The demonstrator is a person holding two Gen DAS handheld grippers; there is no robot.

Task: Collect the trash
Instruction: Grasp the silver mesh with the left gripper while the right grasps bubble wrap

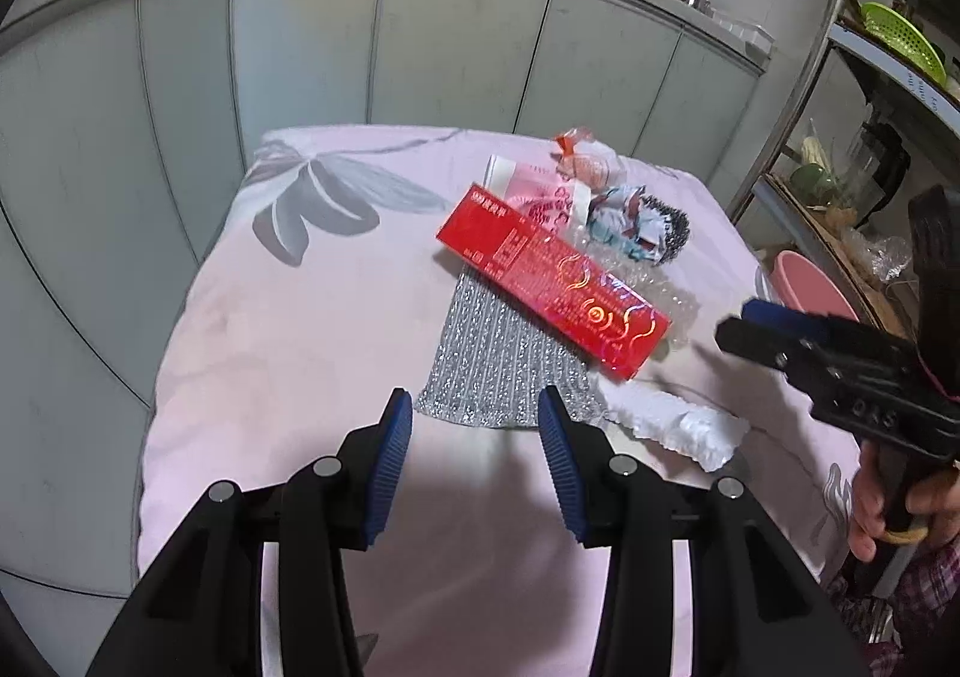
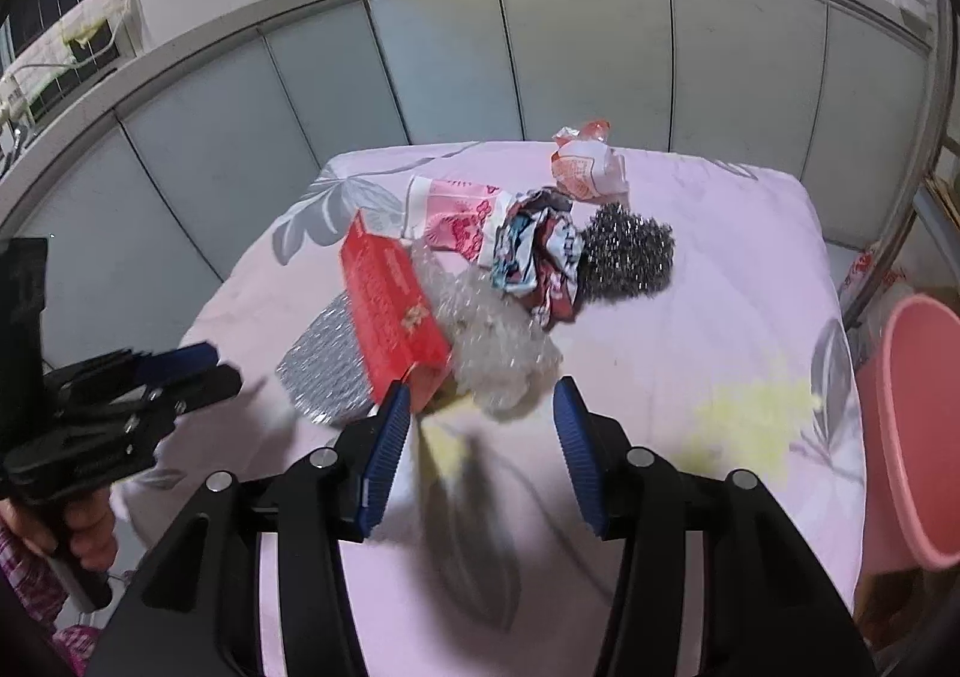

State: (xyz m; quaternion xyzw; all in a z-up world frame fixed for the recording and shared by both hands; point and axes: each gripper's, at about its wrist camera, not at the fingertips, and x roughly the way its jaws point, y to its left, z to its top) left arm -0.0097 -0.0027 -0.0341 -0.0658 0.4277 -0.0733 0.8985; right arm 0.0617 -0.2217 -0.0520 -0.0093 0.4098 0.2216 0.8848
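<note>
A pile of trash lies on a pink floral cloth [image 1: 288, 353] over a table. It holds a long red box [image 1: 552, 281] [image 2: 390, 311], a silver glitter sheet [image 1: 498, 371] [image 2: 327, 371], clear bubble wrap [image 2: 498, 353], a pink printed bag [image 2: 456, 209], a crumpled wrapper [image 2: 540, 257], a steel wool scrubber [image 2: 627, 251], an orange-white wrapper [image 2: 588, 164] and white crumpled paper [image 1: 678, 425]. My left gripper [image 1: 475, 425] is open, just short of the glitter sheet. My right gripper [image 2: 480, 413] is open, in front of the bubble wrap, its left finger near the red box's end.
A pink plastic bin [image 2: 918, 443] stands right of the table, also seen in the left wrist view [image 1: 810, 287]. Grey cabinet doors [image 2: 576, 53] rise behind the table. A metal shelf rack [image 1: 798, 95] with a green colander stands at the right.
</note>
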